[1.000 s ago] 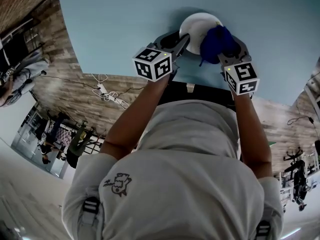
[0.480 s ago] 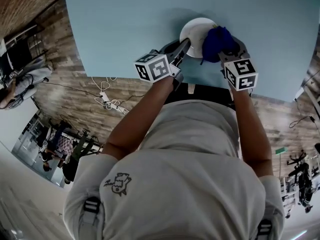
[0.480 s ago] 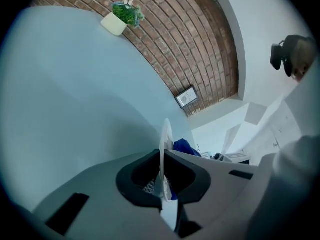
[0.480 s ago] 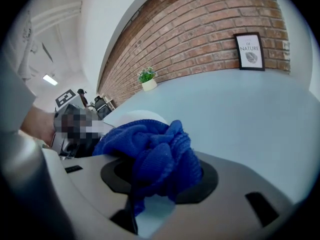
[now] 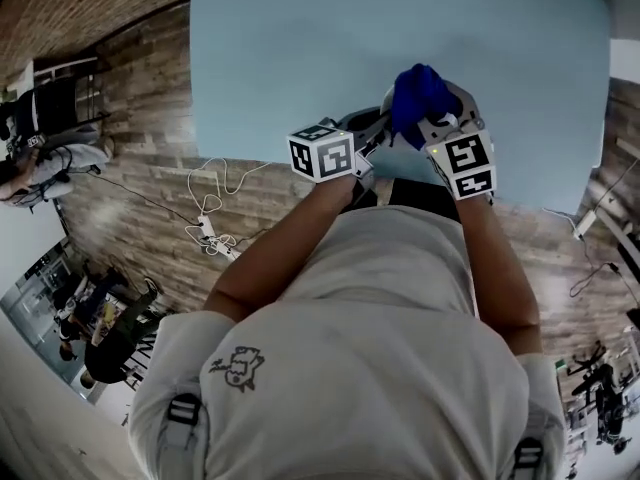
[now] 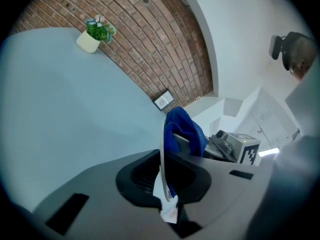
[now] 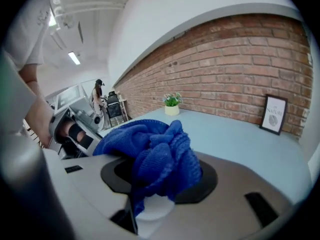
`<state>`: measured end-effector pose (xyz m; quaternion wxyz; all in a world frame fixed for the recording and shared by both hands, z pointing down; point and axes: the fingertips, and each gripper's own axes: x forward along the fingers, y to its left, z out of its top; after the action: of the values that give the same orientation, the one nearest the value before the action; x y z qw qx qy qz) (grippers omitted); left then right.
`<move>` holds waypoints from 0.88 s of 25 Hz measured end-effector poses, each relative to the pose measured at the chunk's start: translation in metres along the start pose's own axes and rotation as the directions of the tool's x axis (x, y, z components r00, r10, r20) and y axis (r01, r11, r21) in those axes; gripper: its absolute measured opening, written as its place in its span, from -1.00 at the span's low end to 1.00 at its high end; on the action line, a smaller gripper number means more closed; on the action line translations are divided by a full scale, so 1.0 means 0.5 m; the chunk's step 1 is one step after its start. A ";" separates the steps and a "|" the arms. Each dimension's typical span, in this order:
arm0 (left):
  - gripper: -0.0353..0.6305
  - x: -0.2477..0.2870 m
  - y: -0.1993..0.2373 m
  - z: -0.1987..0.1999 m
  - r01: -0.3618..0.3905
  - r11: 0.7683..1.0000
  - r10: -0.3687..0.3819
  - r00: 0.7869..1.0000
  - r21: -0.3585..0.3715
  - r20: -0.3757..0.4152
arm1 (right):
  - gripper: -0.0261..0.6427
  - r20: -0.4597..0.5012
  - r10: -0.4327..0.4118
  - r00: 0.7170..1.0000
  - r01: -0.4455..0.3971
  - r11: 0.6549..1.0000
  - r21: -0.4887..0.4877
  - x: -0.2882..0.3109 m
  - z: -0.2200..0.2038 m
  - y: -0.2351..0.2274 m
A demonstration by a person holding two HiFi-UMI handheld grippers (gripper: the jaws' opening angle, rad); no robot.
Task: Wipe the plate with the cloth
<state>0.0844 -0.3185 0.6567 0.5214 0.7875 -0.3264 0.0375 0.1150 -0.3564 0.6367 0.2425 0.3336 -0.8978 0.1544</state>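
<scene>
My left gripper [image 5: 375,128] is shut on the rim of the white plate [image 5: 386,103] and holds it up off the light blue table [image 5: 330,38]. In the left gripper view the plate [image 6: 161,171] stands edge-on between the jaws. My right gripper [image 5: 440,118] is shut on a bunched blue cloth [image 5: 420,93], which lies against the plate's face and hides most of it. The cloth [image 7: 150,156] fills the right gripper view, with a bit of white plate [image 7: 152,211] below it. From the left gripper, the cloth [image 6: 182,131] shows just behind the plate.
A small potted plant [image 6: 92,36] and a framed picture [image 6: 163,100] stand at the table's far edge by the brick wall. A power strip with cables [image 5: 210,223] lies on the wooden floor to the left. People and equipment are far off [image 7: 97,99].
The plate lay flat on the table with the left jaws open round its rim. Now those jaws are shut on it, and both grippers have risen with plate and cloth.
</scene>
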 end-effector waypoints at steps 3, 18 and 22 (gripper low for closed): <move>-0.82 -0.088 -0.031 0.023 0.041 0.999 -0.042 0.998 0.023 0.048 | -0.43 0.043 0.020 0.999 -0.019 0.999 -0.039 -0.024 0.062 0.109; -0.83 -0.378 -0.138 0.148 0.112 0.988 -0.140 0.939 0.106 0.313 | -0.43 0.067 -0.034 0.997 0.046 0.983 -0.176 -0.139 0.148 0.336; -0.83 -0.445 -0.150 0.133 0.115 0.980 -0.159 0.941 0.160 0.300 | -0.43 0.086 -0.163 0.983 0.176 0.968 -0.180 -0.179 0.157 0.311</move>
<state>-0.0674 -0.2506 0.4780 0.4081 0.8391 -0.3453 -0.1005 0.0432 -0.2305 0.5050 0.2533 0.3901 -0.8845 0.0361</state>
